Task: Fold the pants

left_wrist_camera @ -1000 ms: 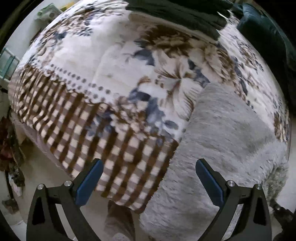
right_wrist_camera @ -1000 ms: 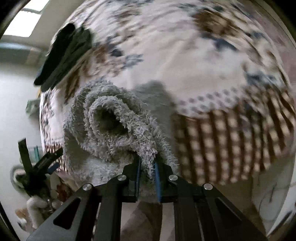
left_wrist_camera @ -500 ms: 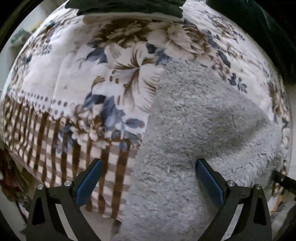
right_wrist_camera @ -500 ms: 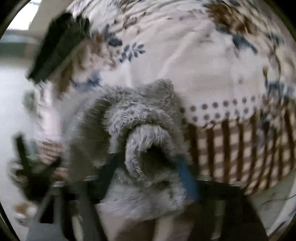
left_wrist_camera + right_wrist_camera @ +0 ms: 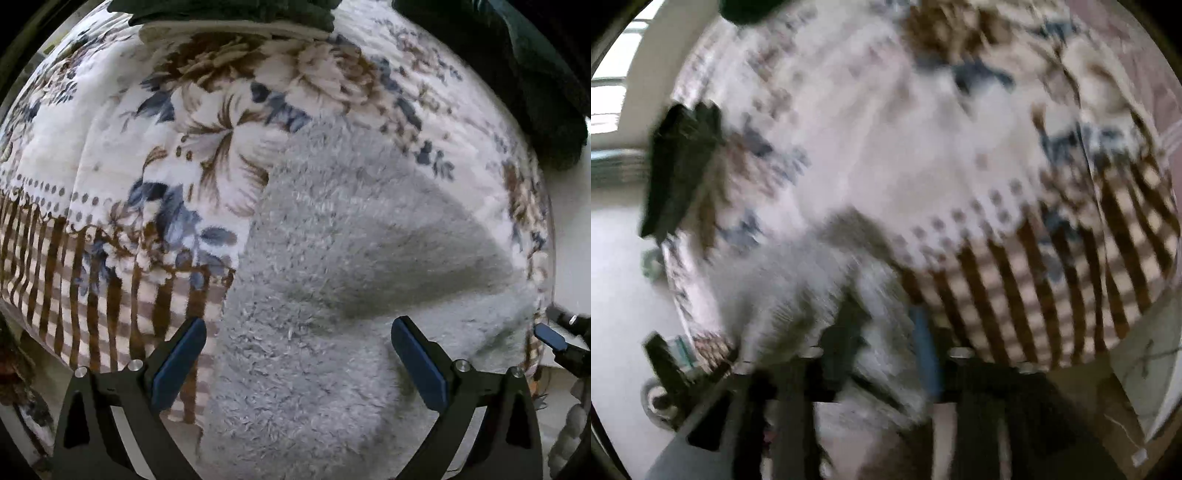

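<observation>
- The pants are grey, shaggy fleece, lying in a thick, rounded heap near the edge of a bed.
- The bed is covered by a plush blanket printed with brown and blue flowers on white, with a dotted line and a brown checked border along the edge.
- The left gripper hangs over the fleece with its blue-padded jaws spread wide, gripping nothing.
- The right gripper is blurred; its jaws are opening, with a fold of the grey fleece between them.
- Dark folded cloth lies at the far side of the blanket.
</observation>
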